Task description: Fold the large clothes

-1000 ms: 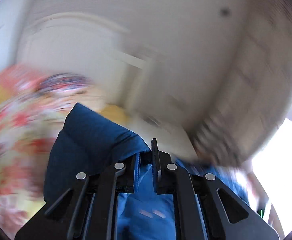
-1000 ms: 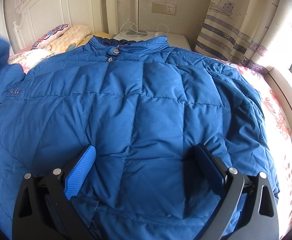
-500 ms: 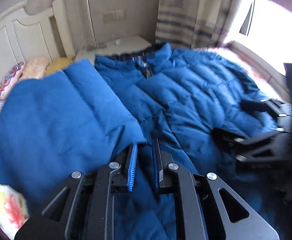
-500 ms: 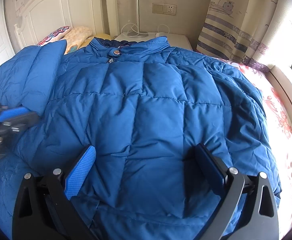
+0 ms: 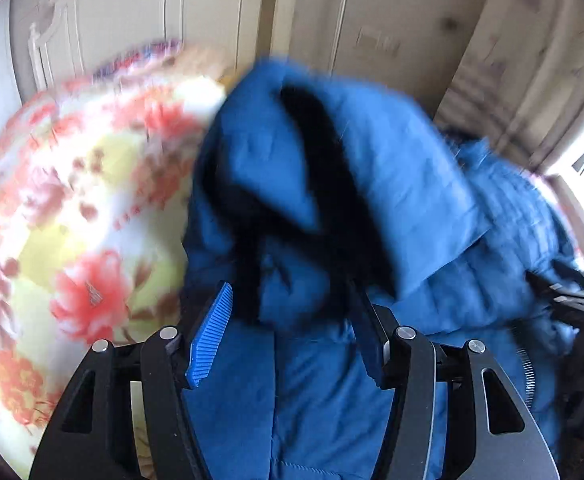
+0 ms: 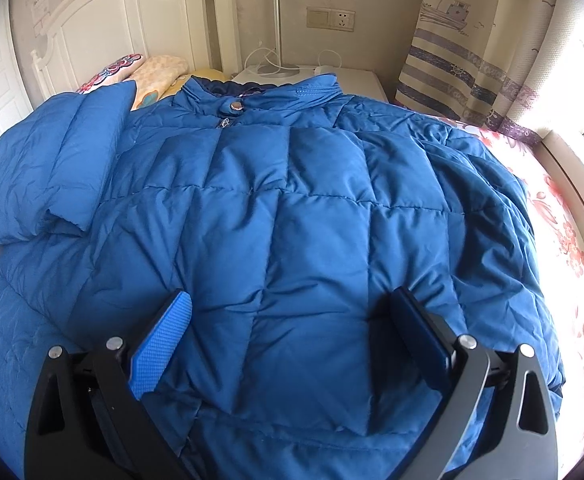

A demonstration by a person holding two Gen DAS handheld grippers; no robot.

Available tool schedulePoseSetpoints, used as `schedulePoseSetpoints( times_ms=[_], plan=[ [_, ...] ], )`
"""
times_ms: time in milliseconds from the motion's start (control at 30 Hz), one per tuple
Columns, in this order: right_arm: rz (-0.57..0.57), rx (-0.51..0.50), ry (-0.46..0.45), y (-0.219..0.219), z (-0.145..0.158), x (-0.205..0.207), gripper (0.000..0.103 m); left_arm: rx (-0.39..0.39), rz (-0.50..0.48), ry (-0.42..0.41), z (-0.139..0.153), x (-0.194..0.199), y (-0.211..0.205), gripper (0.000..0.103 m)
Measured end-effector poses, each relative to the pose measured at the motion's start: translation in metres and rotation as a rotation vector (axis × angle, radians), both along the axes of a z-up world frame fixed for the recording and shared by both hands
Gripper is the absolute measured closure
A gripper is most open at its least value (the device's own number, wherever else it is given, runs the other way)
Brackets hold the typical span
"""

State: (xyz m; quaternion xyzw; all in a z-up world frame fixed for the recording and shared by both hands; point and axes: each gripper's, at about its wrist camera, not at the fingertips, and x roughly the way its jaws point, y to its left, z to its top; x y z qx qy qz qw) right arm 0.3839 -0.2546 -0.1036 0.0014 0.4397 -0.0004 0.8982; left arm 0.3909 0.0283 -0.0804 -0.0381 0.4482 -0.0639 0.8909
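Spread front-up across the bed with the red-and-yellow floral sheet (image 6: pixel 564 236): a large blue quilted down jacket (image 6: pixel 292 208), collar toward the white wooden headboard (image 6: pixel 99 36), top snap fastened at the neck. Folded inward over the chest on the camera-left side: one padded sleeve (image 6: pixel 59 168), cuff end lying on the jacket front.

Right tongs (image 6: pixel 292 336) spread wide, both blue-padded fingers (image 6: pixel 159 344) resting down on the lower front of the jacket, nothing pinched between them.

Left tongs (image 5: pixel 292 320) also parted, ribbed blue pads apart, hovering just above a bunched blue fold of the same jacket; heavily motion-blurred view, dark lining or shadow running through the fold, contact with the cloth impossible to tell. Floral sheet filling the left half of that view.

Behind the collar: patterned pillows (image 6: pixel 151 76) against the headboard, a white bedside cabinet (image 6: pixel 332 80) with cables on top, a beige wall socket plate (image 6: pixel 332 18) above it, and a striped curtain with a boat print (image 6: pixel 468 60) near the bright window side.
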Motion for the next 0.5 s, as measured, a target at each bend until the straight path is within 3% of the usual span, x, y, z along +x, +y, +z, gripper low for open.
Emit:
schedulePoseSetpoints(
  times_ms=[67,167,233,367,500],
  plan=[
    [0.000,0.001,0.000,0.000,0.000,0.000,0.004,0.021,0.012,-0.018,-0.009,0.003,-0.001,0.043],
    [-0.002,-0.002,-0.009,0.000,0.002,-0.001,0.007,0.031,0.018,-0.041,-0.009,-0.001,-0.001,0.043],
    [0.005,-0.021,-0.083,0.009,0.012,-0.009,0.009,-0.010,0.022,-0.053,-0.010,-0.005,0.003,0.042],
    [0.175,-0.080,-0.185,0.065,0.033,-0.020,0.009,-0.162,0.075,-0.092,-0.008,-0.012,0.030,0.041],
    [0.423,-0.200,-0.210,0.152,0.031,-0.020,0.009,-0.163,0.139,-0.142,-0.003,-0.018,0.038,0.041]
  ],
)
